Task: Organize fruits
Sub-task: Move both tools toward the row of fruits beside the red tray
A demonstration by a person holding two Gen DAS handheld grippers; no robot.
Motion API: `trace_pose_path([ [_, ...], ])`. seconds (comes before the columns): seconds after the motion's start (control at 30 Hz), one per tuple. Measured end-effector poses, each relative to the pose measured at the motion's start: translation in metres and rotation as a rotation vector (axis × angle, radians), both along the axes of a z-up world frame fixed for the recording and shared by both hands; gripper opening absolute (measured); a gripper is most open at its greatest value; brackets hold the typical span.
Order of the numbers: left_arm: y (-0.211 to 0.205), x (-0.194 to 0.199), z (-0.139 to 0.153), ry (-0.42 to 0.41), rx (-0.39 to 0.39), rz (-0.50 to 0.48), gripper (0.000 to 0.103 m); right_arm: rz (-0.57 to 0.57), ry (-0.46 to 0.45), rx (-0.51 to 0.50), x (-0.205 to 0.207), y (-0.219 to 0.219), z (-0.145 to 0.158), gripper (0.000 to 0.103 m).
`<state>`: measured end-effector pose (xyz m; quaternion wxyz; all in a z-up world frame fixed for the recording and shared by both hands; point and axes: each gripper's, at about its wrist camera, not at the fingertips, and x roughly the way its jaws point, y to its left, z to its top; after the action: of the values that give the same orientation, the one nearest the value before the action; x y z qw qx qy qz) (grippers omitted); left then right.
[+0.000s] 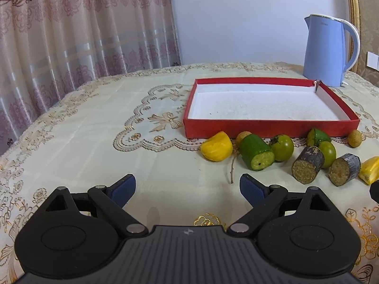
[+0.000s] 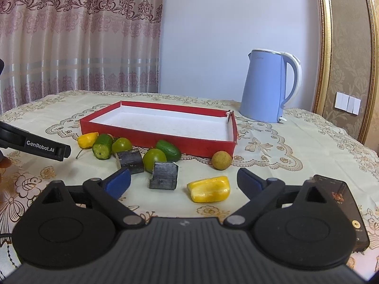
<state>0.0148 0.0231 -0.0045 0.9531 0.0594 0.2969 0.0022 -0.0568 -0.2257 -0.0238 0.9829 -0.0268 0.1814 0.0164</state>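
Left wrist view: we see the left gripper poised low over the tablecloth, tilted gently downward, its blue pads spread wide with only bare cloth between them. We note a thin twig lying just ahead of the right-hand pad. Open cloth extends to the left and forward as far as the curtain.

Right wrist view: we see the right gripper likewise low and tilted slightly down, jaws wide apart and holding nothing. We find a yellow fruit piece and a dark cylinder piece lying on the cloth just ahead, in line with the gap but touched by neither pad. Beyond them sit a second dark piece, two round green fruits, a cut green piece, another yellow piece and a small tan fruit, all strung along the near wall of the red tray, which stands empty. A blue kettle stands behind the tray's far right corner, and a phone lies close by the right finger, narrowing the room there.
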Motion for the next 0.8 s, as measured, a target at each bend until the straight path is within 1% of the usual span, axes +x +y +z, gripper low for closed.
trace_pose_path([
  [0.2,0.000,0.001,0.003,-0.019,0.013,0.017,0.095,-0.005,-0.002,0.004,0.000,-0.001,0.002,0.096],
  [0.33,0.002,0.002,0.004,-0.015,0.007,0.013,0.095,-0.004,-0.001,0.006,0.001,-0.001,0.002,0.096],
  [0.37,0.002,0.002,0.004,-0.016,0.008,0.011,0.092,-0.004,-0.001,0.006,0.001,-0.001,0.002,0.096],
  [0.4,0.001,0.002,0.004,-0.018,0.009,0.011,0.077,-0.003,0.000,0.004,0.001,-0.001,0.002,0.096],
  [0.47,0.003,0.004,0.003,0.005,-0.007,0.013,0.061,-0.002,0.002,0.005,0.002,-0.001,0.002,0.095],
  [0.57,0.009,0.010,-0.001,0.057,-0.068,-0.013,0.061,-0.004,0.003,0.005,0.002,-0.002,0.002,0.096],
  [0.63,0.013,0.012,-0.003,0.072,-0.085,-0.022,0.068,-0.007,0.004,0.015,0.003,-0.004,0.002,0.101],
  [0.67,0.015,0.013,-0.004,0.075,-0.079,-0.037,0.078,-0.010,0.008,0.025,0.003,-0.005,0.002,0.101],
  [0.7,0.016,0.013,-0.004,0.068,-0.068,-0.045,0.086,-0.013,0.013,0.034,0.004,-0.007,0.002,0.103],
  [0.8,0.019,0.016,-0.002,0.026,-0.015,-0.057,0.086,-0.034,0.014,0.051,0.007,-0.012,0.001,0.103],
])
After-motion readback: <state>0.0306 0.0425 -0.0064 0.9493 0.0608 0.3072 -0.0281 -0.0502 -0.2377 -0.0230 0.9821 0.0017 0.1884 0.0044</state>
